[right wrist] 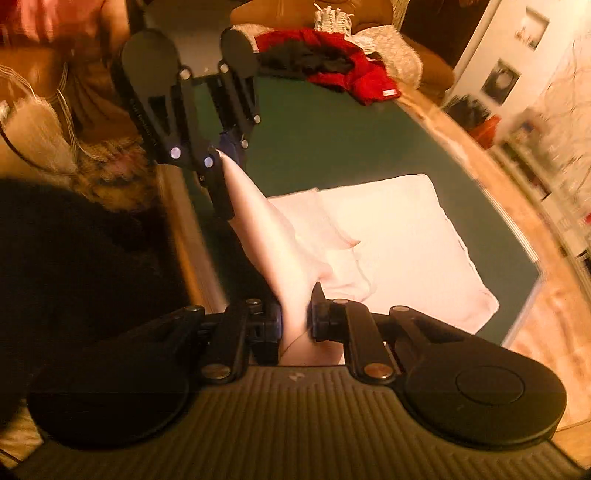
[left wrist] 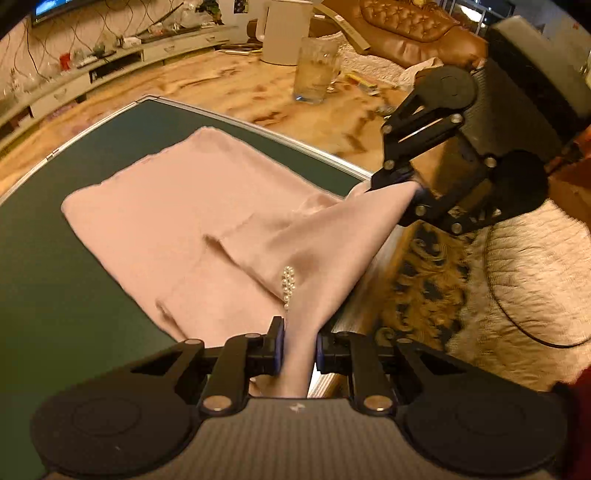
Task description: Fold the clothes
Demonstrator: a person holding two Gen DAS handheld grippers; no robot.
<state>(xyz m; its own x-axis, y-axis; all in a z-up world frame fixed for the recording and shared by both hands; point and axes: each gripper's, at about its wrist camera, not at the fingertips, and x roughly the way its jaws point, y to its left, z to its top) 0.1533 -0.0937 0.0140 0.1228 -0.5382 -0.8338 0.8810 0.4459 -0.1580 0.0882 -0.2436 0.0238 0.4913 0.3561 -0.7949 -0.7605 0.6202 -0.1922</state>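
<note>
A pink garment (left wrist: 177, 206) with a small pearl ornament (left wrist: 288, 284) lies partly flat on the green table top (left wrist: 55, 277). Its near edge is lifted into a taut ridge between my two grippers. My left gripper (left wrist: 299, 347) is shut on one end of that edge. My right gripper (left wrist: 406, 186) pinches the other corner, above the table's right rim. In the right wrist view, my right gripper (right wrist: 297, 321) is shut on the pink garment (right wrist: 399, 236), and the left gripper (right wrist: 225, 155) holds the raised tip across from it.
A glass mug (left wrist: 316, 70) and a white jug (left wrist: 282, 31) stand on the marble top beyond the green surface. Red and black clothes (right wrist: 332, 62) are piled at the table's far end. A patterned rug (left wrist: 424, 280) and a brown sofa (left wrist: 406, 26) lie off the table's edge.
</note>
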